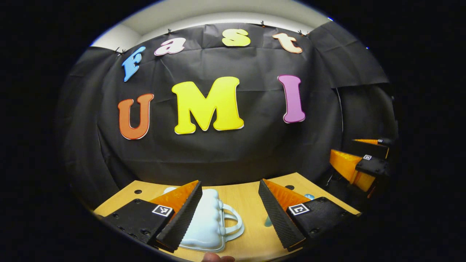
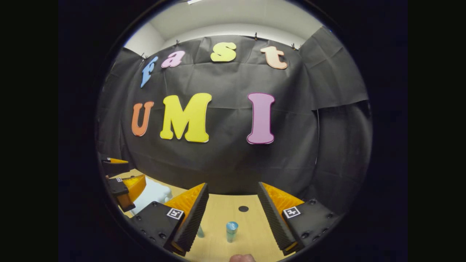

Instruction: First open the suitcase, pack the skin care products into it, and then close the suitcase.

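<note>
The white suitcase (image 1: 205,218) lies flat on the wooden desk (image 1: 247,198), lid down and closed, its looped handle (image 1: 233,222) pointing toward the middle of the desk. The left tongs (image 1: 230,214) hang above it, spread wide and holding nothing, the left finger over the case's near side and the right finger over bare wood. In the right gripper view a small blue-capped bottle (image 2: 231,231) stands upright on the desk between the fingers of the right tongs (image 2: 233,218), touching neither; those tongs too are wide apart and empty. A second bluish item (image 2: 200,231) peeks out just beside the right tongs' left finger, too hidden to identify. Farther left in that view the suitcase (image 2: 154,194) shows under the other tongs.
</note>
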The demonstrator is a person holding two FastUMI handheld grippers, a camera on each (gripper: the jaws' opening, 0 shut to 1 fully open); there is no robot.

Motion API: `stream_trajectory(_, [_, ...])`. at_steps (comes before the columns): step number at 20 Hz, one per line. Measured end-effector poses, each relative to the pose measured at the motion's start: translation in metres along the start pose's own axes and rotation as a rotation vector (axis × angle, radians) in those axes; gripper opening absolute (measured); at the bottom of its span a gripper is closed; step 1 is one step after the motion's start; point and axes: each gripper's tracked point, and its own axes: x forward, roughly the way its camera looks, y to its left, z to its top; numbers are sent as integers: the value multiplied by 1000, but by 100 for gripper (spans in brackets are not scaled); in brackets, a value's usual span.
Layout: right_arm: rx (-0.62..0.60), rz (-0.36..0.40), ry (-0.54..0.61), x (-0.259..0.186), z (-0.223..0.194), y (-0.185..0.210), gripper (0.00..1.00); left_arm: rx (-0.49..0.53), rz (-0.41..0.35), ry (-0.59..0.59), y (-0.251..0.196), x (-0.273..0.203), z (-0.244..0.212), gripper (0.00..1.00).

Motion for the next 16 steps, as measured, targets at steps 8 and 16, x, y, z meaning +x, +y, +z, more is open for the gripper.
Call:
stream_trajectory(8, [-39, -91, 71, -15, -32, -45, 80, 510, -164, 154, -11, 42, -82, 98])
stream_trajectory(16, [-48, -221, 104, -23, -43, -102, 80, 993, -305, 395, -23, 64, -171, 98])
